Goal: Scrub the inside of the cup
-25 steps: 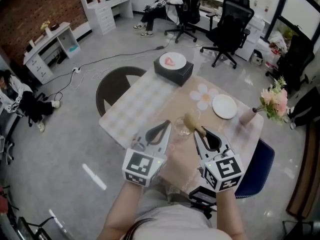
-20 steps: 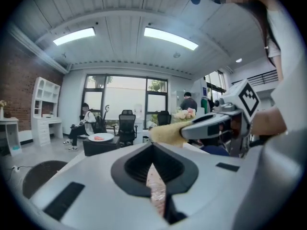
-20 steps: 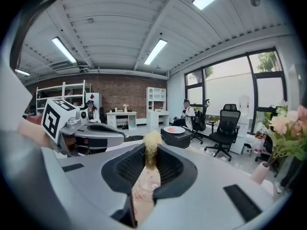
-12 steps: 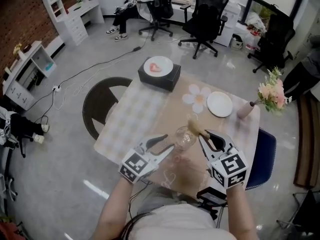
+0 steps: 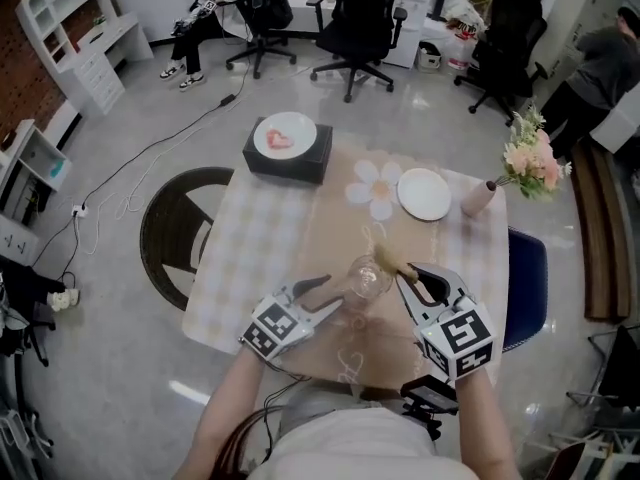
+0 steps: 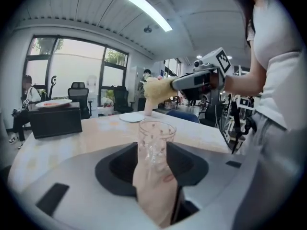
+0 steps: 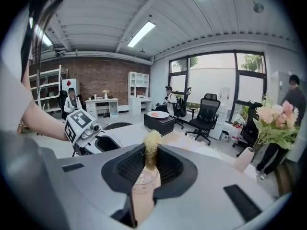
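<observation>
Two black-and-white square patterns, one on the left cube (image 5: 275, 330) and one on the right cube (image 5: 458, 341), are the only print clear enough to make out, and they are blocks, not letters.

The cup (image 6: 156, 142) is a clear, straight-sided glass tumbler. Small dark specks are scattered over its wall, too small to read as any mark. It stands upright on the table (image 5: 250, 258), on the tan part of the cloth near the person's edge. In the head view it sits between the two grippers.

The left gripper (image 5: 336, 293) lies low beside the cup. Its jaws have just been opening and now stand wide. The cup stands at the far end of the gap between them, in line with it, and the pads do not press on the glass.

The right gripper (image 5: 403, 271) is clamped on the handle of a brush (image 5: 385, 259). The brush's fuzzy, pale yellow head sticks out past the jaws and hangs above the cup's rim, not inside the glass.

Farther back on the table are a white plate (image 5: 423, 193), a black box (image 5: 285, 160) with a red-marked dish on top, and a pale vase (image 5: 478, 198) of pink flowers.
</observation>
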